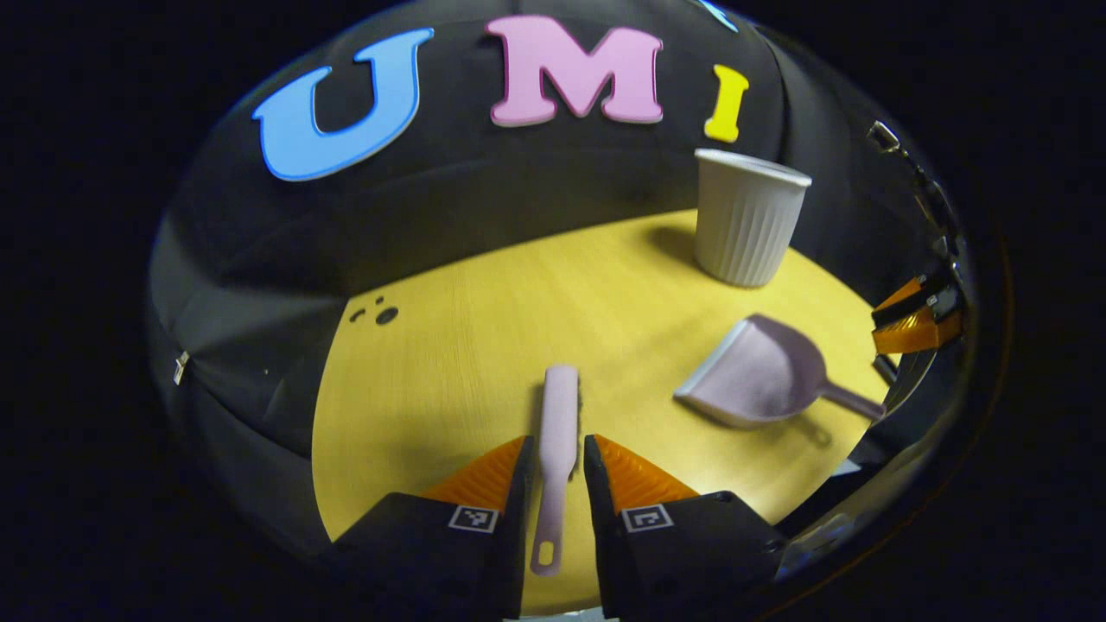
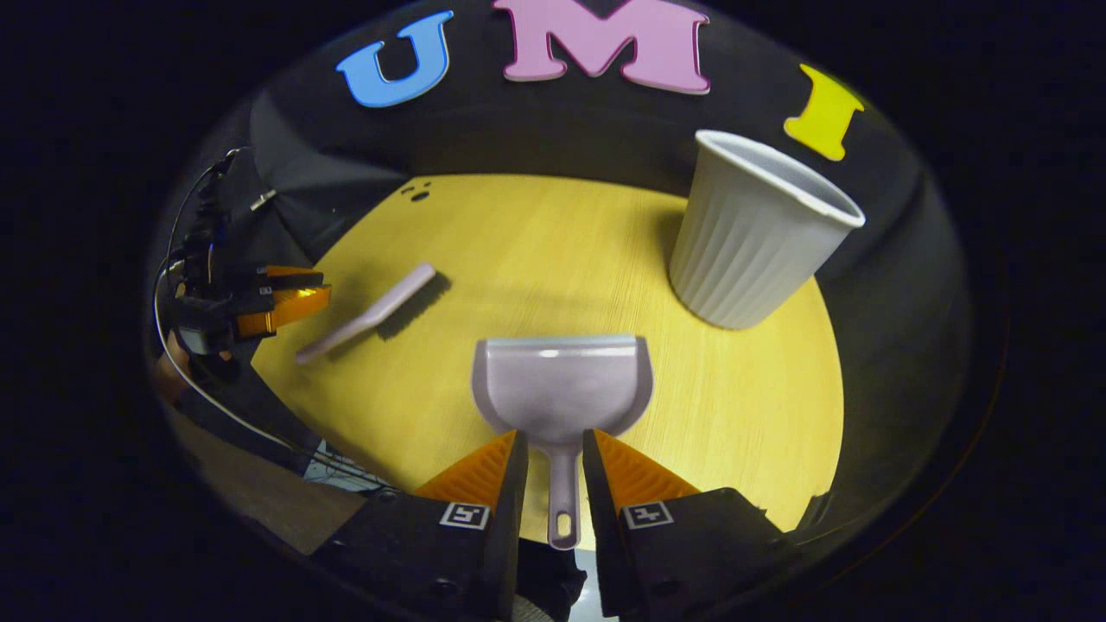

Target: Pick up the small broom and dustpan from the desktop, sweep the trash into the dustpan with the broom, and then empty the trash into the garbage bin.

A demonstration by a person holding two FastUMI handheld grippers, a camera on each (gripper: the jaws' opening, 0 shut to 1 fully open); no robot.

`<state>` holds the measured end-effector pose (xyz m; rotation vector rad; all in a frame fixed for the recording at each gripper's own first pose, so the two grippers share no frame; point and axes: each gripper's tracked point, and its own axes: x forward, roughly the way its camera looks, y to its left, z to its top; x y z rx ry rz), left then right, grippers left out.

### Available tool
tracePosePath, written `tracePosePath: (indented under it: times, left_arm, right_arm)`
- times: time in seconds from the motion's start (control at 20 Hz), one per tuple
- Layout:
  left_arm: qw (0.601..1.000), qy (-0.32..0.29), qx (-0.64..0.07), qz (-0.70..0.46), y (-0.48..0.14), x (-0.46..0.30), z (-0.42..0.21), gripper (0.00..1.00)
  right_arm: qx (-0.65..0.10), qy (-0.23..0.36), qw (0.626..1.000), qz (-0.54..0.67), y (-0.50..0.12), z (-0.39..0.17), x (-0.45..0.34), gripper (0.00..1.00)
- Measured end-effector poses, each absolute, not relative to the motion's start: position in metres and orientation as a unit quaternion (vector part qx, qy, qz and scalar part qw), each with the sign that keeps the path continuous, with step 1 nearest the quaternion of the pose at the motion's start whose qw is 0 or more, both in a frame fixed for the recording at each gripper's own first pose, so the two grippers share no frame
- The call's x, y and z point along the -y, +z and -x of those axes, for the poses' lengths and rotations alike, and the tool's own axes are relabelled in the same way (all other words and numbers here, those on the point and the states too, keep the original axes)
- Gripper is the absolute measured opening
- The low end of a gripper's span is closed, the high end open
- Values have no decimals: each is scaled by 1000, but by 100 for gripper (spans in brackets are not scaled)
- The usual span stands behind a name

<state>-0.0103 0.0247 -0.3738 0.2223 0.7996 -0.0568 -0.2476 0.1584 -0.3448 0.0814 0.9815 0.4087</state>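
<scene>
Left gripper view: the pale pink plastic broom [image 1: 556,449] lies flat on the yellow wooden desktop [image 1: 484,345], its handle between the left gripper [image 1: 554,471]'s parted fingers, seemingly untouched. Right of it lies the lilac plastic dustpan [image 2: 560,389], handle framed by the right gripper [image 2: 553,466]'s unclenched fingers. Behind it stands the ribbed white garbage bin [image 2: 752,233]; dark specks [image 1: 376,313] lie far off.

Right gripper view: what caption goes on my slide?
Right gripper straddles the dustpan handle, near a ribbed bin.
</scene>
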Motion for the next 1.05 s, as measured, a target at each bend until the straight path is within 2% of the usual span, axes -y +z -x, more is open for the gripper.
tracePosePath:
  times: [0.2,0.25,0.3,0.45,0.7,1.05]
  left_arm:
    - [952,-54,-291,-84,-312,14,-24,37]
    - [958,-59,-271,-79,-298,21,-28,37]
    - [962,-64,-253,-77,-283,28,-33,37]
    - [970,-80,-214,-78,-249,47,-41,37]
    - [976,-94,-186,-67,-228,52,-48,37]
    - [977,-88,-177,-79,-216,45,-48,37]
  right_arm:
    - [-362,171,915,-57,-279,208,-154,38]
    - [-340,164,924,-58,-263,203,-151,43]
    - [-322,157,932,-59,-250,197,-148,38]
    - [-271,138,950,-71,-223,189,-145,41]
    - [-220,119,965,-74,-194,189,-146,41]
    - [-202,114,969,-80,-182,181,-148,40]
